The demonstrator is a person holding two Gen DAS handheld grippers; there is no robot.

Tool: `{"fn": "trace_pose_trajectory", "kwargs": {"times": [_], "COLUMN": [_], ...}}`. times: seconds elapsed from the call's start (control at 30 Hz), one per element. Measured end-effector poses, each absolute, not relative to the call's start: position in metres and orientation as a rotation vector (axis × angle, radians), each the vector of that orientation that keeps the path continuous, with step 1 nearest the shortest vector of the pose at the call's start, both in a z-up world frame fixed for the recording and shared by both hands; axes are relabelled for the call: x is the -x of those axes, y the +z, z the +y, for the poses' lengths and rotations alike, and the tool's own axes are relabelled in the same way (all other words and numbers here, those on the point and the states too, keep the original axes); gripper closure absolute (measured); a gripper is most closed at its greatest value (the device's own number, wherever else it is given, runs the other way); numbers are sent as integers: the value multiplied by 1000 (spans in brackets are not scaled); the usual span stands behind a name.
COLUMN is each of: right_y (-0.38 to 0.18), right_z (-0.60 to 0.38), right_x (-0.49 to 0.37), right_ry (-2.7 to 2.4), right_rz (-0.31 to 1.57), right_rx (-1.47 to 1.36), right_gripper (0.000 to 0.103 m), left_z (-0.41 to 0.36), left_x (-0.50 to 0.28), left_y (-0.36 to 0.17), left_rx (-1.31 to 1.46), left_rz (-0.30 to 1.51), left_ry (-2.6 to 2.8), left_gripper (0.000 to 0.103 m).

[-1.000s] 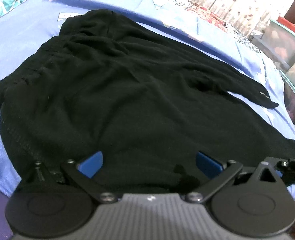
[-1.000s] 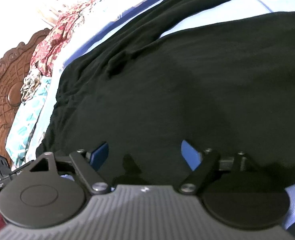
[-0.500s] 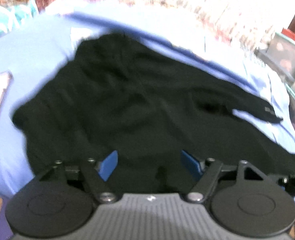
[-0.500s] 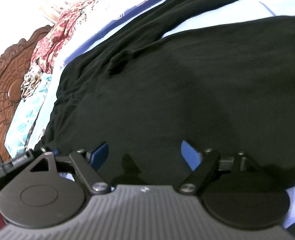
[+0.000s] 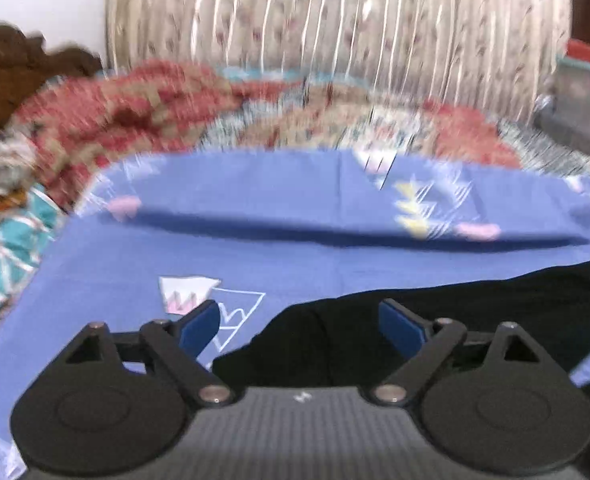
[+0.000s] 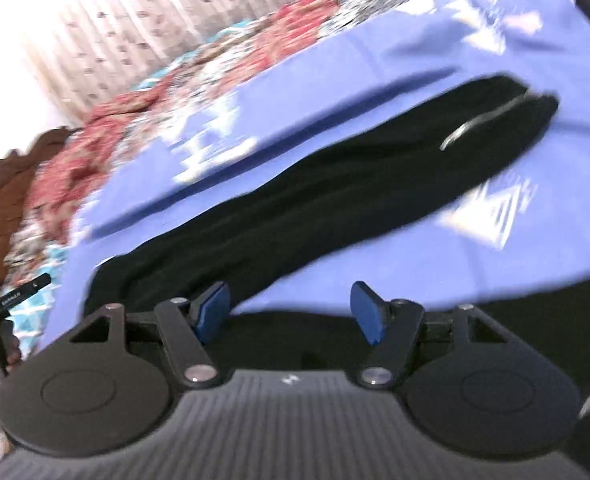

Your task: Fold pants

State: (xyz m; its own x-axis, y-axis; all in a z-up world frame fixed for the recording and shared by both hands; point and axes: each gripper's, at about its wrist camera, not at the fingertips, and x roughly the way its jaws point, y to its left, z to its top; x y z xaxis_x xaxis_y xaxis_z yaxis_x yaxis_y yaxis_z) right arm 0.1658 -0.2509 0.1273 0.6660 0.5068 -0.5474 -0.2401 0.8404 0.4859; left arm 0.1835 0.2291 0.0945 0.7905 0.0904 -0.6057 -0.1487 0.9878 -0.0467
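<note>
Pants (image 6: pixel 303 200) lie black across the blue bedsheet (image 5: pixel 255 208) as I reposition mid-fold; next comes a fresh grab at an edge. Left hand-held gripper (image 5: pixel 299 326) is opening, right hand-held gripper (image 6: pixel 289 314) closing, both empty. Both views have swung up off the cloth since a second ago.

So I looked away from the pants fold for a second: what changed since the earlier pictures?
Both grippers rose away from the black pants; blue bedsheet and the bedding behind now fill the views. Left gripper is opening, right gripper closing, neither pinching cloth. The pants remain on the sheet.
</note>
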Motion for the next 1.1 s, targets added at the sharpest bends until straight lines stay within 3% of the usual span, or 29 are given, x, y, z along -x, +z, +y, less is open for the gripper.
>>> {"fn": "trace_pose_trajectory", "kwargs": {"times": [0.13,0.2,0.27,0.3,0.33,0.43,0.63,0.7,0.73,0.77,0.8,1.1], "right_y": [143,146,143,140,137,118,78,65,65,66,67,130], "right_z": [-262,-276,-286,-289,-292,-302,-314,-308,-304,-302,-306,-370], "right_x": [-228,-268,-308,-332,-350,-401,-469,-477,-476,-471,-467,-363], "right_ry": [328,266,184,139,90,-63,-259,-270,-278,-282,-265,-121], "right_rz": [730,744,758,775,785,818,906,940,916,900,890,691], "right_rx": [-385,-421,-446,-460,-469,-497,-514,-446,-394,-364,-380,-717], "right_gripper": [34,34,34,34,34,34,32,40,61,91,96,97], "left_z": [222,210,204,200,200,204,199,200,201,201,201,197], "left_x": [-232,-245,-254,-257,-260,-256,-260,-263,-265,-265,-264,-198], "left_y": [62,46,29,19,12,-2,-5,-4,-4,-3,-1,70], "left_rx": [48,9,-13,-29,-37,-12,-74,-81,-82,-82,-79,4], "left_rz": [709,743,792,823,836,836,840,842,839,833,827,622], "left_ry": [107,79,50,59,72,89,81,85,87,90,92,131], "left_gripper": [20,29,61,67,81,84,73,78,82,85,87,90]}}
